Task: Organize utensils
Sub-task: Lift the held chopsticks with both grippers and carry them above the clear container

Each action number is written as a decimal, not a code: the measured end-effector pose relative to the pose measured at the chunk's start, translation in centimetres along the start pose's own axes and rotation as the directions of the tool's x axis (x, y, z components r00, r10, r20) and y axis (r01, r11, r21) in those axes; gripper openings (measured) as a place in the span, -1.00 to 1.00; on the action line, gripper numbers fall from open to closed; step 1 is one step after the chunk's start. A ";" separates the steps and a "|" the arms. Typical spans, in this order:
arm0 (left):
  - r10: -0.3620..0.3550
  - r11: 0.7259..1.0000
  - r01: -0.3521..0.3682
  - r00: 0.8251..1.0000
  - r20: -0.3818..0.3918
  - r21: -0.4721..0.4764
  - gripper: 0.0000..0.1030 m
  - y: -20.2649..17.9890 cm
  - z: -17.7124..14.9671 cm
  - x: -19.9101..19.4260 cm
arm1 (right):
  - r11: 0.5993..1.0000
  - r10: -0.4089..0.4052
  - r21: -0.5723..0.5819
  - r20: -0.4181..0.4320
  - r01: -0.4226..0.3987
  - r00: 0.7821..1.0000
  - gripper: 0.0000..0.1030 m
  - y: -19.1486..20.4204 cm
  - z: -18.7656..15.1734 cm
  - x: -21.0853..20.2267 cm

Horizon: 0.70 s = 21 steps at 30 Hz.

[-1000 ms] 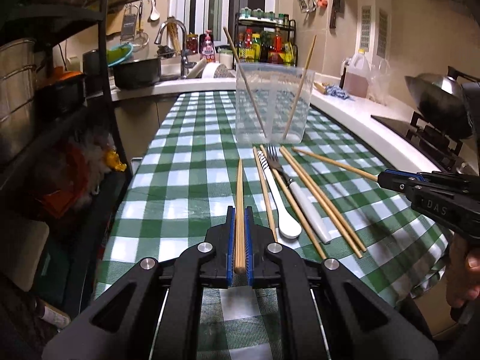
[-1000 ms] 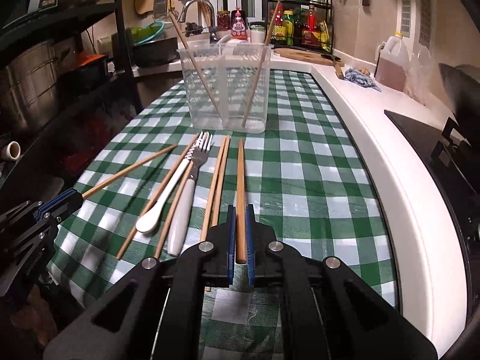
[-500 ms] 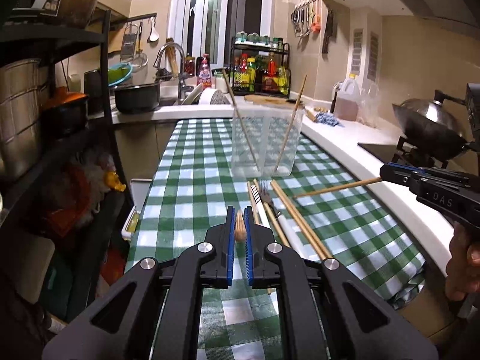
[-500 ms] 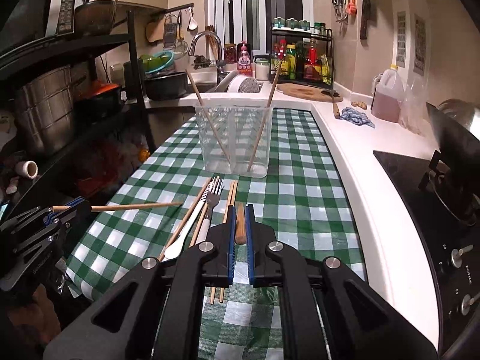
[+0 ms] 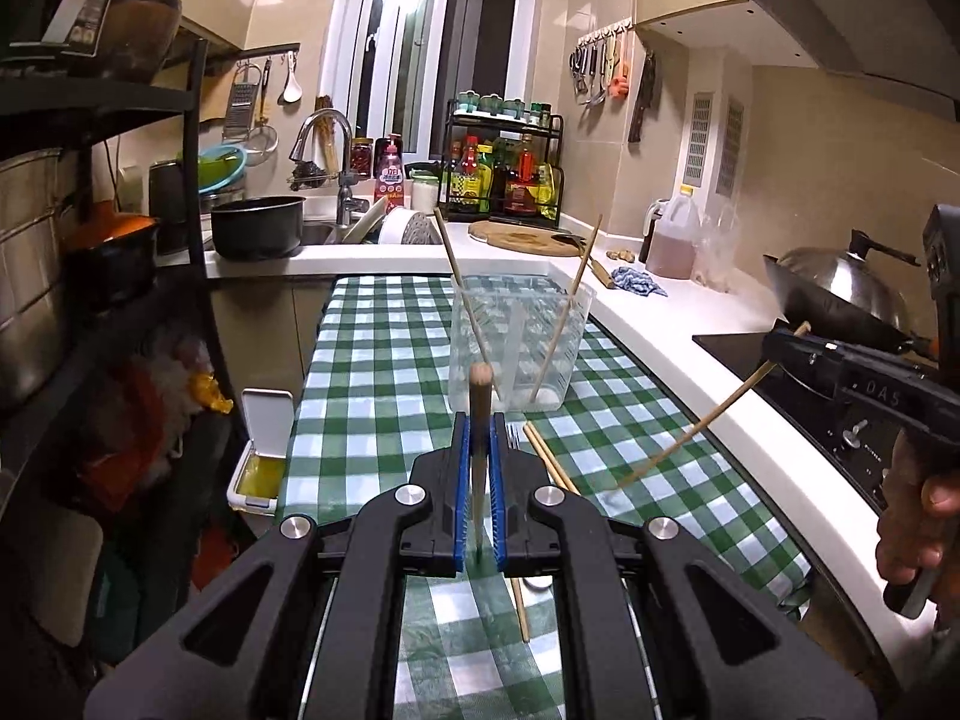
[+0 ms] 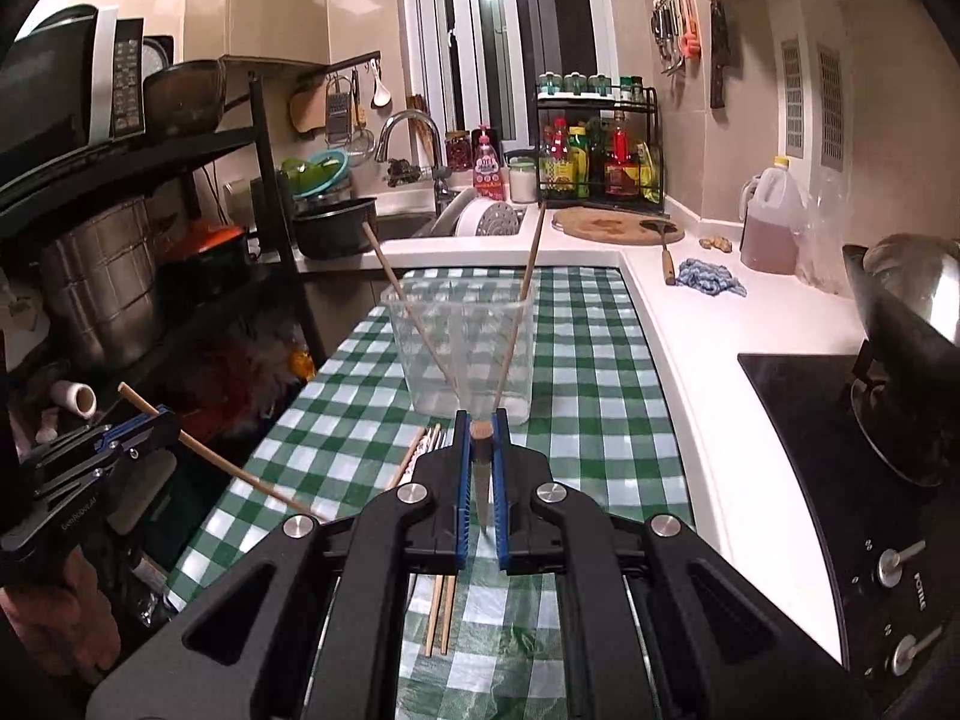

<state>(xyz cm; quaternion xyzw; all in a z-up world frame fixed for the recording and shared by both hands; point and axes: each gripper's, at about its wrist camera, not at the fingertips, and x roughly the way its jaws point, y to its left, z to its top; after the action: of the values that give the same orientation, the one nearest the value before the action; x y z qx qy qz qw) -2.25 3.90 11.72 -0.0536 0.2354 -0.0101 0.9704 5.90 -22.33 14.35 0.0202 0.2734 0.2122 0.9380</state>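
My left gripper (image 5: 478, 420) is shut on a wooden chopstick (image 5: 479, 375), held above the green checked tablecloth (image 5: 372, 360). My right gripper (image 6: 480, 420) is shut on another chopstick (image 6: 480, 431). Each shows in the other's view: the right gripper (image 5: 777, 341) with its chopstick (image 5: 690, 432) slanting down, the left gripper (image 6: 165, 417) with its chopstick (image 6: 240, 471). Ahead stands a clear plastic container (image 5: 522, 348) (image 6: 465, 348) with two chopsticks leaning in it. A fork (image 5: 513, 435) and more chopsticks (image 6: 441, 612) lie on the cloth beneath the grippers.
A black shelf rack (image 5: 120, 240) with pots lines the left side. The white counter (image 6: 690, 312) runs along the right, with a wok (image 5: 840, 294) on the black hob. A small white bin (image 5: 264, 450) sits by the table's left edge. The sink (image 6: 414, 222) is at the back.
Both grippers have risen from the cloth, each with its chopstick. The chopsticks, flat on the table before, now hang in the air slanting down. The utensils left behind sit lower in view.
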 end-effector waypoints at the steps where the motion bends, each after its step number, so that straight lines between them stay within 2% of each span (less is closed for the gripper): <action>1: -0.002 1.000 0.002 1.000 -0.005 -0.006 -0.88 0.2 0.5 0.1 | 1.000 0.005 0.000 0.001 -0.005 1.000 -0.87 0.0 0.4 0.0; 6: -0.010 1.000 0.009 0.999 -0.035 -0.029 -0.88 0.8 2.3 0.6 | 1.000 0.015 0.006 -0.012 -0.015 1.000 -0.87 -0.1 2.8 0.2; 12: -0.018 0.999 0.014 0.996 -0.082 -0.049 -0.88 1.4 4.8 1.8 | 1.000 -0.008 0.001 -0.054 0.008 0.999 -0.87 0.2 4.2 1.4; 15: -0.026 0.998 0.021 0.996 -0.085 -0.056 -0.88 1.7 6.6 2.2 | 1.000 0.003 0.008 -0.085 -0.002 0.996 -0.87 0.0 4.9 2.2; 21: -0.053 0.997 0.048 0.996 -0.076 -0.066 -0.88 2.6 10.8 3.7 | 1.000 0.008 0.023 -0.091 -0.005 0.996 -0.87 -0.5 7.2 3.1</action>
<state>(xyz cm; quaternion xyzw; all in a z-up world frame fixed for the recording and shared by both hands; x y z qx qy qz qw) 5.94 7.34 19.31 -0.0902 0.2720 -0.0289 0.9576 12.23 -20.93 18.85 0.0218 0.3182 0.2129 0.9236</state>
